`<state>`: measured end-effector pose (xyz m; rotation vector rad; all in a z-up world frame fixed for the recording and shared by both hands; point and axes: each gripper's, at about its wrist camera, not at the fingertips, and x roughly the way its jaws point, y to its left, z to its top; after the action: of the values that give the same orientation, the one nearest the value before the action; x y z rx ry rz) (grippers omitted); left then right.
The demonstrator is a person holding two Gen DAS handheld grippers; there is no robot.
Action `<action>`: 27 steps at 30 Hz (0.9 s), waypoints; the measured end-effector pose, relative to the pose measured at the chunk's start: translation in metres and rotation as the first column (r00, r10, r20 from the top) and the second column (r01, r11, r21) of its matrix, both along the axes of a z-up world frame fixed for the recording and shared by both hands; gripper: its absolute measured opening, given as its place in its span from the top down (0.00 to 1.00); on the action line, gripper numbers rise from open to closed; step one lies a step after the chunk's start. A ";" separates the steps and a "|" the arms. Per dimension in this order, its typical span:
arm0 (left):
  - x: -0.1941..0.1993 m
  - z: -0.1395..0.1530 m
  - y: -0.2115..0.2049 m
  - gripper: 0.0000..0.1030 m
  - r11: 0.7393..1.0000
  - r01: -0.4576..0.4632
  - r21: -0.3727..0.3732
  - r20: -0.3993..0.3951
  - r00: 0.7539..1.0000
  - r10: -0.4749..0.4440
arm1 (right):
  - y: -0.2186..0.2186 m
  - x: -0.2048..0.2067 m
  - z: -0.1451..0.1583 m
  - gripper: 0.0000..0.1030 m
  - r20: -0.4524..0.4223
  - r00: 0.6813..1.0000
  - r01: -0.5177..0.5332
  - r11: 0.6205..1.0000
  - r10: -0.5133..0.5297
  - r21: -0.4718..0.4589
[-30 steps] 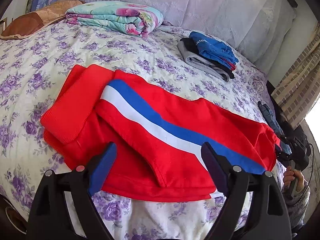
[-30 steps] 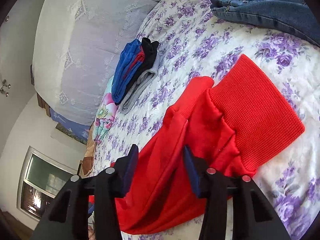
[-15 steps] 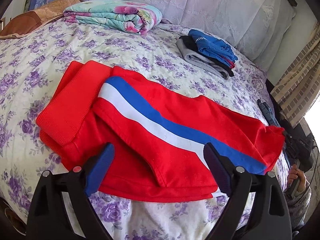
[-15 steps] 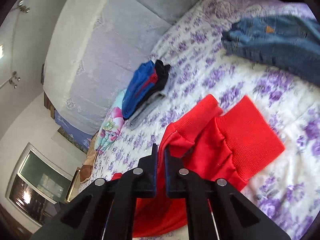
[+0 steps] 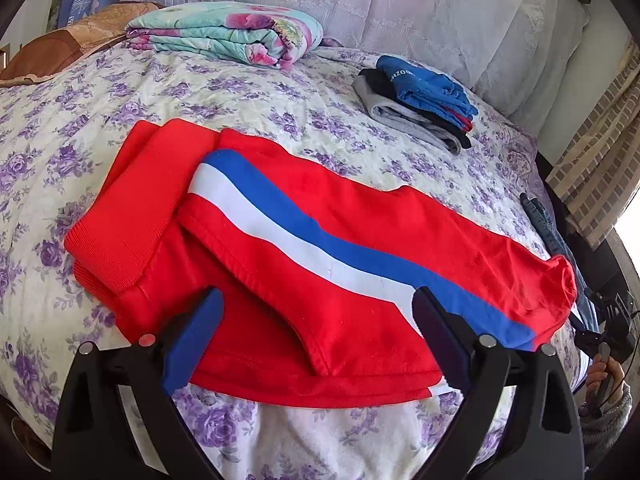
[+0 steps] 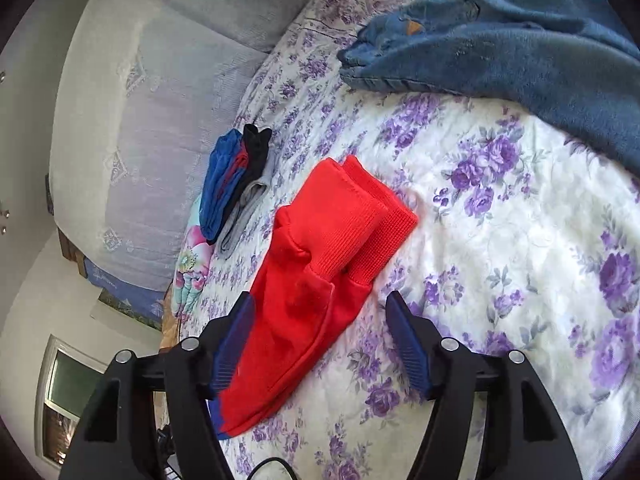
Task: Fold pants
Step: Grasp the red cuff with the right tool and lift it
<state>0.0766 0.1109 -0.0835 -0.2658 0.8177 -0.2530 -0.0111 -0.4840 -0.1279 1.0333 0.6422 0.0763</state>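
- Fingers of the left gripper point(image 5: 316, 332) stand wide apart, holding nothing, low in the frame over the near edge of the red pants point(image 5: 320, 248).
- Right gripper point(image 6: 320, 340): fingers wide, empty, straddling the red fabric near the ribbed cuffs point(image 6: 356, 220) at frame centre.
- Pants lie folded lengthwise on the flowered bedspread point(image 5: 240, 92), stripe up.
- Likely next step: fold across. Grip both layers at the cuffs, lift together, lay square on the other end, then smooth.
- Keep clear of the jeans point(image 6: 520, 40), upper right.

Both black plastic grippers, left point(image 5: 316, 344) and right point(image 6: 320, 344), have blue finger pads point(image 5: 192, 340) and round silver screws point(image 6: 450, 344).
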 end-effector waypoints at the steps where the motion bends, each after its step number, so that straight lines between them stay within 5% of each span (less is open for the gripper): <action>1: 0.000 0.000 -0.001 0.10 1.000 0.001 0.007 0.000 1.000 -0.001 | -0.003 0.007 -0.005 0.34 -0.013 1.000 0.018 1.000 -0.018 0.026; 7: -0.001 0.000 0.001 0.10 1.000 0.002 -0.006 0.000 1.000 -0.002 | -0.008 0.042 -0.001 0.34 0.014 1.000 0.028 1.000 -0.028 0.009; 9: -0.001 0.000 0.001 0.10 1.000 0.003 -0.002 0.001 1.000 -0.003 | -0.008 0.036 0.006 0.74 0.072 0.997 0.037 0.999 -0.037 -0.004; 12: -0.001 0.000 0.003 0.10 1.000 0.001 -0.011 -0.002 1.000 -0.001 | -0.009 0.008 0.032 0.78 0.168 0.985 0.053 0.996 -0.039 -0.076; 19: -0.001 -0.001 -0.004 0.08 1.000 -0.004 0.027 0.005 1.000 0.004 | -0.036 -0.047 -0.007 0.87 -0.031 0.988 0.148 0.979 -0.153 -0.138; 22: -0.003 0.005 -0.001 0.08 1.000 -0.024 -0.006 0.013 1.000 0.024 | -0.038 -0.063 0.014 0.77 0.057 0.971 0.239 0.959 -0.233 -0.154; 24: -0.007 0.015 -0.002 0.08 0.999 -0.015 -0.051 0.034 0.999 0.017 | -0.019 -0.059 0.045 0.64 0.141 0.978 0.186 0.942 -0.152 -0.279; 27: -0.010 0.029 -0.020 0.08 0.996 0.058 -0.068 0.067 0.996 -0.054 | 0.027 -0.034 0.068 0.47 0.196 0.979 0.022 0.938 0.049 -0.347</action>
<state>0.0662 0.0908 -0.0544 -0.2991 0.7531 -0.3416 -0.0449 -0.4567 -0.0599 0.6676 0.4566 0.0752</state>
